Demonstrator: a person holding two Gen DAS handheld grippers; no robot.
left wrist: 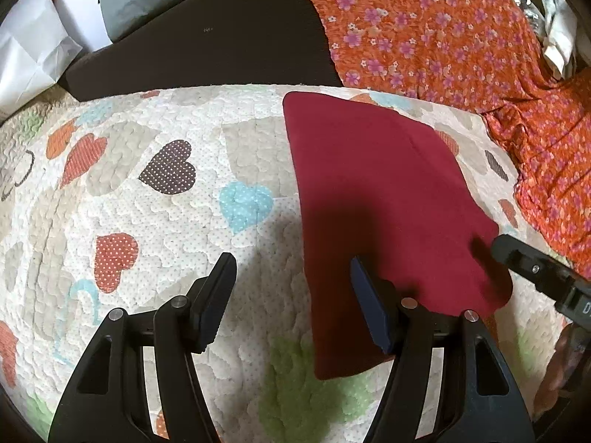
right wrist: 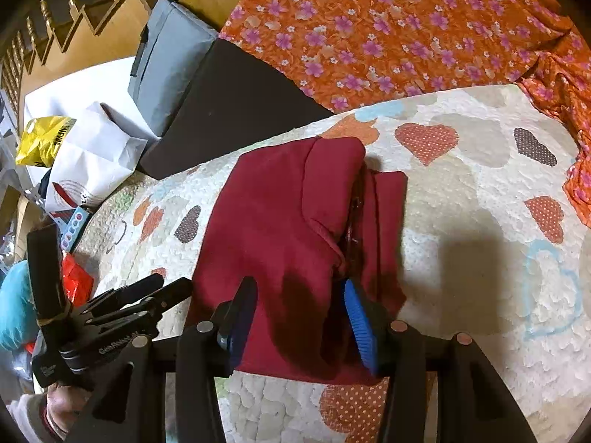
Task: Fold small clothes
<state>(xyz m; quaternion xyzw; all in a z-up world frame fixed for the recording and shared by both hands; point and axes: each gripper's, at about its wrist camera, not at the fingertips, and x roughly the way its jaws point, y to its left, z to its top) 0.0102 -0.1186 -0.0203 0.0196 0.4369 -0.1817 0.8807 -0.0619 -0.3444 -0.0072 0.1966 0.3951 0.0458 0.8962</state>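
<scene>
Right wrist view: folded red garment (right wrist: 288,229) lies lengthwise away from camera.

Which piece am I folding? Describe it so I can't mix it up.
On the heart-print quilt, below the orange floral fabric, lies the dark red garment, already folded. It is the only plain, unpatterned cloth there, directly ahead of the right tool.

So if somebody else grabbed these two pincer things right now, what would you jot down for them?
Left gripper: open, empty, beside the red garment's edge.
Right gripper: open, straddling the garment's near edge, not pinching it.
The garment lies folded over on the heart quilt, one narrow strip sticking out on the right.
Left: tidy that strip, perhaps fold once more. The orange floral cloth behind lies spread.
</scene>
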